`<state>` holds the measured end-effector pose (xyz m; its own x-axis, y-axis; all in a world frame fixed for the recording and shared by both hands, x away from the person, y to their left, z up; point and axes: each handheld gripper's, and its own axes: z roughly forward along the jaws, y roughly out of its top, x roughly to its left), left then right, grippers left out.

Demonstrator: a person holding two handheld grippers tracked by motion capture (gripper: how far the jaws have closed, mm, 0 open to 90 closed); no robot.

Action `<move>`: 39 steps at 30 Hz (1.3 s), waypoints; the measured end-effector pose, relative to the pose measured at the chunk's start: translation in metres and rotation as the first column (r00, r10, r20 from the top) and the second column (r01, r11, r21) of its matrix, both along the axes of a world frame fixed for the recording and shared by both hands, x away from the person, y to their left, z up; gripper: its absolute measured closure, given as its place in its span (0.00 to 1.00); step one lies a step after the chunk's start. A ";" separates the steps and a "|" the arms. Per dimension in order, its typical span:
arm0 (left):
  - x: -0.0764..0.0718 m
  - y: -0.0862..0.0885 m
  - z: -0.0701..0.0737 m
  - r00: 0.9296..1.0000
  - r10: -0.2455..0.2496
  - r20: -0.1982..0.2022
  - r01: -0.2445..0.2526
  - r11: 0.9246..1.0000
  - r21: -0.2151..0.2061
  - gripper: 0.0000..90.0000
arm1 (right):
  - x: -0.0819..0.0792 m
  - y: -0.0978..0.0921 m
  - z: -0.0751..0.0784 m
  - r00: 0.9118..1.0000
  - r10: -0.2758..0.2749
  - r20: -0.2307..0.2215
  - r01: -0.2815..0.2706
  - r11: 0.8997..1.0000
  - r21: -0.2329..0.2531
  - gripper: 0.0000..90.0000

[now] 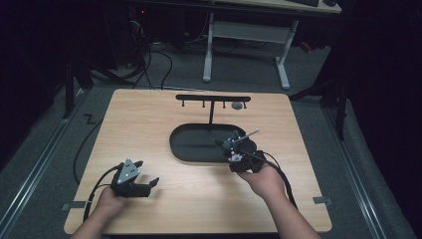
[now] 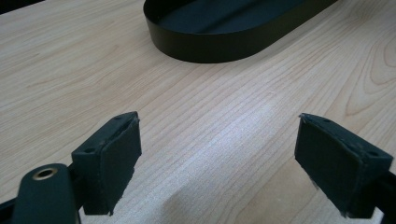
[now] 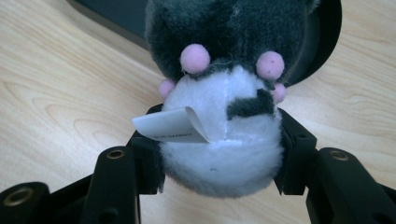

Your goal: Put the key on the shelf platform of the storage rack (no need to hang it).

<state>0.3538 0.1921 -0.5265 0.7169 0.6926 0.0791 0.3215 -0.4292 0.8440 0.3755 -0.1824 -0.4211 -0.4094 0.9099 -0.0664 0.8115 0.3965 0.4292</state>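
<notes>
1. High view: wooden table (image 1: pixel 199 199) with a black oval tray (image 1: pixel 191 144) at centre and a black T-shaped rack (image 1: pixel 213 99) standing at its far side, pegs under the crossbar. A small grey item hangs from one right-hand peg; too small to identify. Right gripper (image 1: pixel 238 149) sits at the tray's right end, tilted toward the rack, carrying something dark with a thin rod or loop sticking up-right. Left gripper (image 1: pixel 144 185) is parked near the front-left, well apart from the tray.
2. Left gripper view: jaws spread wide, nothing between the pads (image 2: pixel 114 158), bare wood below. Tray wall ahead. Looks idle, likely kept clear so the right hand can work.
3. Right gripper view: jaws closed on a plush toy (image 3: pixel 224 107), grey and white with small pink pom-poms and a white fabric tag (image 3: pixel 170 126). Grip is on the white lower body, pads pressing both sides, with the dark upper part free over the tray's rim. My read: held low to leave the top exposed, possibly for hanging on the rack. Guess only.
</notes>
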 end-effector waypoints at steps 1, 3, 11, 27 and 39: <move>0.000 0.000 0.000 1.000 0.000 0.000 0.000 1.000 0.000 0.17 | 0.002 0.000 0.000 1.000 0.000 -0.001 0.000 1.000 -0.001 0.52; 0.000 0.000 0.000 1.000 0.000 0.000 0.000 1.000 0.000 0.17 | 0.006 0.000 -0.001 1.000 -0.007 -0.001 0.007 1.000 0.001 0.52; 0.000 0.000 0.000 1.000 0.000 -0.003 0.000 1.000 -0.002 0.17 | 0.024 0.003 -0.008 1.000 -0.027 -0.008 0.027 0.999 0.021 0.52; 0.000 0.001 0.000 1.000 0.002 -0.003 -0.002 1.000 -0.008 0.17 | 0.060 0.014 -0.022 0.999 -0.047 -0.020 0.047 0.999 0.015 0.52; 0.000 0.001 0.000 1.000 0.002 -0.003 -0.002 1.000 -0.008 0.17 | 0.078 0.014 -0.038 0.997 -0.081 -0.021 0.081 0.997 0.019 0.52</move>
